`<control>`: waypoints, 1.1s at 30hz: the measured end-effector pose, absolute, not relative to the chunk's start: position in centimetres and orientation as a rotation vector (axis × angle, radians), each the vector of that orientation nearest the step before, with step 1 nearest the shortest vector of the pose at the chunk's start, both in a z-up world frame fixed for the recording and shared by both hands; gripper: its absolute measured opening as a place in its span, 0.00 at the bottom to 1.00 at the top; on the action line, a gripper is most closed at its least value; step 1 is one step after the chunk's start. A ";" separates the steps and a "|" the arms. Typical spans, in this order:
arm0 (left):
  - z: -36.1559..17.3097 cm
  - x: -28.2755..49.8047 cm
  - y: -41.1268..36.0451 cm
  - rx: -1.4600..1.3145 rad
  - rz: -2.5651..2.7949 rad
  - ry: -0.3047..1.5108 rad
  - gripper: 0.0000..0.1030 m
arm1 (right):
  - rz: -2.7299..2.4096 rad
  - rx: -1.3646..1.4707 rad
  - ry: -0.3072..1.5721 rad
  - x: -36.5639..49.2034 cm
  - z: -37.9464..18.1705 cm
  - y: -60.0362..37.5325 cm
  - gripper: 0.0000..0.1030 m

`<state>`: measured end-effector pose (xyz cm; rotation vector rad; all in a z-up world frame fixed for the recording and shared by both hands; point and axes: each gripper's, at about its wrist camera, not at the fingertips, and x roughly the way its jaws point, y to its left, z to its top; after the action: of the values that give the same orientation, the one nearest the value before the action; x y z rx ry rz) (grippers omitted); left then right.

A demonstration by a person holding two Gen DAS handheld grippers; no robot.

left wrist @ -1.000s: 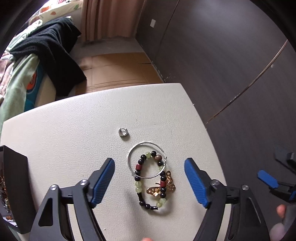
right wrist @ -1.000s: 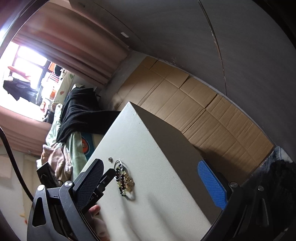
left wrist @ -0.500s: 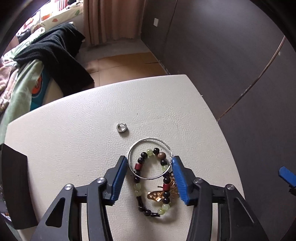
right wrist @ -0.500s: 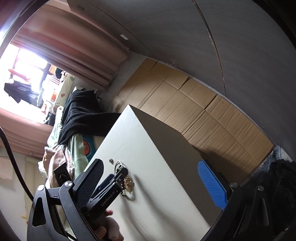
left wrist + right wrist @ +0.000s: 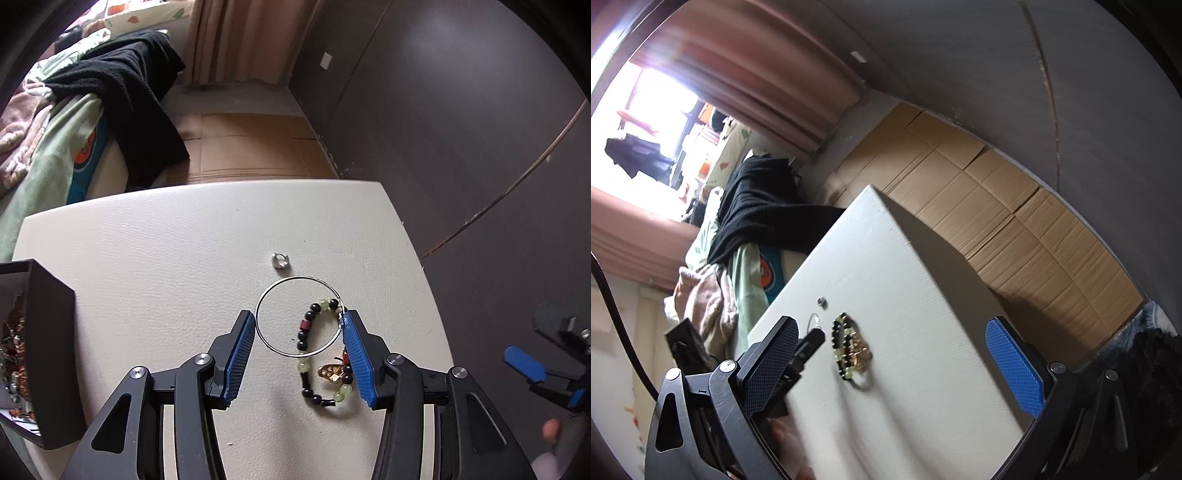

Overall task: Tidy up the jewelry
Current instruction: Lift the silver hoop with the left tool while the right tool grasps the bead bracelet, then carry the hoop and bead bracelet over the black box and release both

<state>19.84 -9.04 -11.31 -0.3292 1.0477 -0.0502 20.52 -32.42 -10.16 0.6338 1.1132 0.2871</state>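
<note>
Jewelry lies on the white table (image 5: 155, 266): far left a black box (image 5: 48, 350) holds small pieces; toward the middle the left gripper (image 5: 300, 334) pinches a thin silver hoop (image 5: 266, 343) between its blue pads. A small ring (image 5: 279, 260) lies just beyond, a beaded bracelet (image 5: 308, 325) beneath. Rightmost, the right gripper (image 5: 894, 360) hangs wide open beside the table.

Black garment (image 5: 125, 96) beside curtain (image 5: 240, 37).

No legible text, label, brand, number or sign is showing in either view; nothing on the grippers, jewelry or tabletop is reading as lettering.
</note>
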 end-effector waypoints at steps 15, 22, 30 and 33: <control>-7.9 15.4 -4.0 -0.442 -0.020 0.964 0.49 | 0.403 0.506 1.202 20.5 -12.1 -24.3 0.47; -6.2 14.0 -1.8 -0.472 -0.001 0.911 0.49 | 0.408 0.433 1.273 20.8 -14.4 -21.3 0.36; -5.6 12.4 1.0 -0.504 0.026 0.888 0.49 | 0.349 0.437 1.284 21.0 -15.7 -21.2 0.10; -5.4 11.7 2.0 -0.514 0.040 0.879 0.49 | 0.349 0.444 1.257 20.5 -15.2 -21.6 0.10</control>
<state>11.70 1.96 -5.37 -0.5141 0.8789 0.0397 20.49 -21.55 -15.20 0.4444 1.2573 0.3489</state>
